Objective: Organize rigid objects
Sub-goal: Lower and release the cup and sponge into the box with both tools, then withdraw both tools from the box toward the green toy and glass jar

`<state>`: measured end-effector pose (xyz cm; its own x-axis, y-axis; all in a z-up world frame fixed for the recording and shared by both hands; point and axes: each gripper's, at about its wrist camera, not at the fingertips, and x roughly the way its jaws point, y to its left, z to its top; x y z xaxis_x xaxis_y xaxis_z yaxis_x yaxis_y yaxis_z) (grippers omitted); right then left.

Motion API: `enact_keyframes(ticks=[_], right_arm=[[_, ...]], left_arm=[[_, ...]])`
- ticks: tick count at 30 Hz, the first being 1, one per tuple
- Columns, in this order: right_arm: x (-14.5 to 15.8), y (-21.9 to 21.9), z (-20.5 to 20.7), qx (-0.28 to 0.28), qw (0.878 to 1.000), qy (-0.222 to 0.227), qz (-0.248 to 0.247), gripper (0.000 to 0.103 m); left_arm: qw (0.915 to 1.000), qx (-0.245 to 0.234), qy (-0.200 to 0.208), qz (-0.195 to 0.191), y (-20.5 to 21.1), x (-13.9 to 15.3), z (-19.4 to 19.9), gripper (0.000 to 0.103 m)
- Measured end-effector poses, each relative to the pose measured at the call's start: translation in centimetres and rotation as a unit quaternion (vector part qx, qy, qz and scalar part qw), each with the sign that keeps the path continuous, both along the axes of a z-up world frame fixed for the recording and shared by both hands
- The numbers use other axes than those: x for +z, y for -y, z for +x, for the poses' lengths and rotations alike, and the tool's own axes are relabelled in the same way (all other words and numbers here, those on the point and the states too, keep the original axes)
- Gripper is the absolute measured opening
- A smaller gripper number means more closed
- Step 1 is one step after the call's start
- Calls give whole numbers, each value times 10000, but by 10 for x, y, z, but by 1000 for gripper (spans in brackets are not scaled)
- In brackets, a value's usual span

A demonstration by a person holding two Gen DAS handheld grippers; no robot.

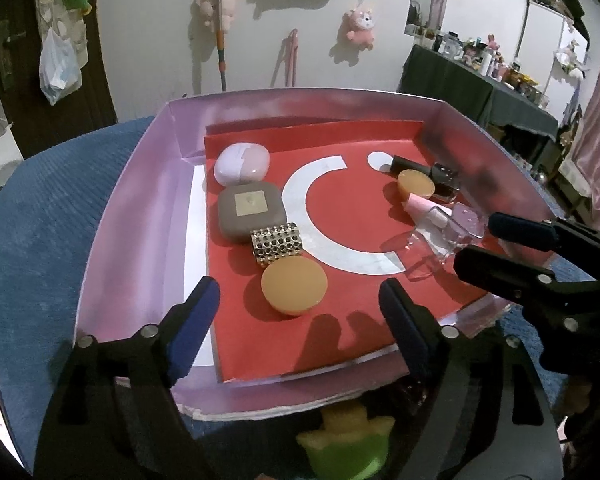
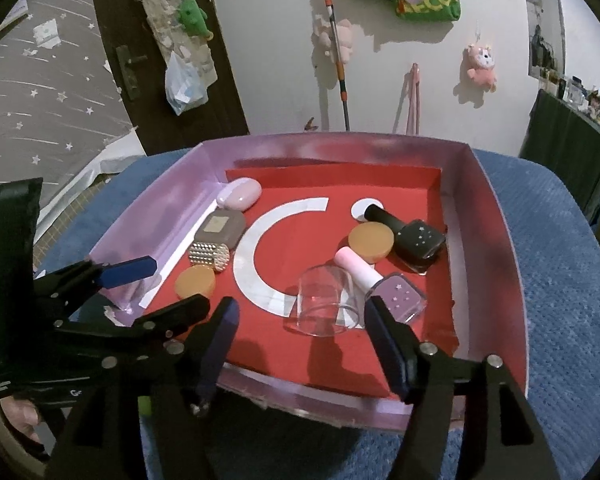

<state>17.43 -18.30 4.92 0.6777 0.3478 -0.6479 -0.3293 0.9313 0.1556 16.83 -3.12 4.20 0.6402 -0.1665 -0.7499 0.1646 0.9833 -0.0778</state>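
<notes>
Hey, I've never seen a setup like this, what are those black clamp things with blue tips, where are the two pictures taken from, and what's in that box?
The black clamps are two hand-held grippers; a person carries one in each hand, and each has a camera looking forward along its two fingers. One picture comes from the left gripper, the other from the right gripper. Each picture also catches the other gripper at its edge. Both stand open and hold nothing.

Below them is a shallow box with purple walls and a red floor, set on a blue cloth. On one side lie a pale pink case, a grey-brown case, a studded metal roller and an orange disc. On the other: a second orange disc, a black nail polish bottle, a lilac nail polish bottle and a clear cup on its side.
</notes>
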Motion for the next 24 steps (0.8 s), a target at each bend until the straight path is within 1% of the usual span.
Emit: enact_keyframes(ticks=[2,4,7,11,15,18,20,24], right_arm=[[2,2,-4,8,10000,28,47,74],[4,3,-7,8,10000,75,56,77],[7,3,-12,21,9999,122,100,79],[10,5,-20,38,9997,197,170,87],[13,7,-28,60,9992,284,277,93],[17,8,-34,78,9988,347,342,98],[19,9,-38,84,9984,399,398,103],[23,10,-45,101,9979,454,453,103]], left_arm=[[10000,-1,34,21,1,2,-2,85],[10000,-4,63,3,1,4,-4,90],[9999,23,117,0,1,7,-7,93],[9999,28,165,-21,-1,10,-13,94],[9998,46,207,-44,-2,13,-17,94],[9996,72,251,-57,-3,16,-21,102],[9996,87,280,-57,-3,17,-24,102],[9994,113,313,-56,-5,19,-29,102]])
